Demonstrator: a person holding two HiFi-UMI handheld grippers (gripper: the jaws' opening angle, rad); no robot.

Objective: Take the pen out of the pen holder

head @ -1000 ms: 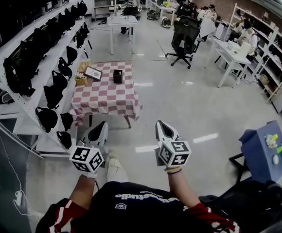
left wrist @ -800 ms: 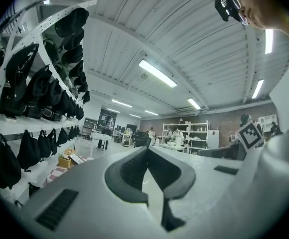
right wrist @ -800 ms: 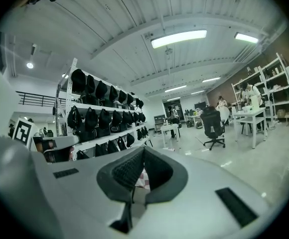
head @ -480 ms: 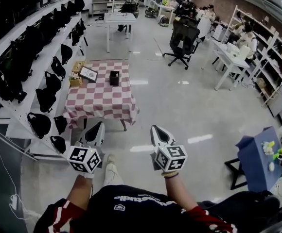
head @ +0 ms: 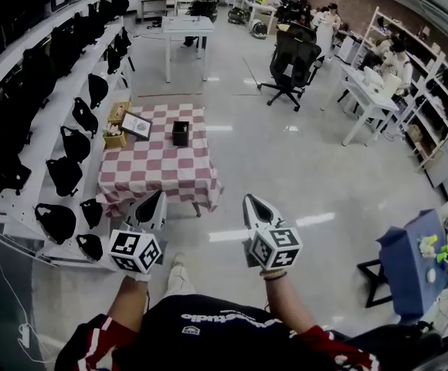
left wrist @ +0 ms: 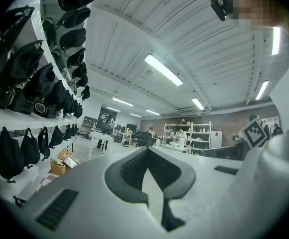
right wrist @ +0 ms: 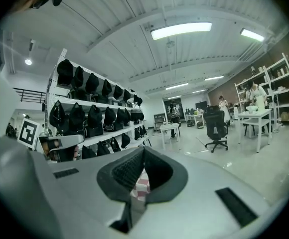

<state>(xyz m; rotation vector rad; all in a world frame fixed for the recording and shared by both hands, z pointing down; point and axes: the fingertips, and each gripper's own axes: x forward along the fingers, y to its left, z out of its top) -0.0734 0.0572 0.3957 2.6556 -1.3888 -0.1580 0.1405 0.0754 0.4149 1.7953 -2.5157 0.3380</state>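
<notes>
Head view: the left gripper (head: 157,199) and right gripper (head: 252,202) are held side by side above the floor (head: 286,176), well short of the counter (head: 143,178) with its red-and-white checks. The black pen holder (head: 181,133) stands toward the counter's far edge, just right of a tilted picture frame (head: 137,124) — a pen in it is too small to tell.

Left gripper view: the jaws are pressed together at the tips, nothing between them.

Right gripper view: these jaws also meet, empty — a strip of the checked counter shows behind them.
</notes>
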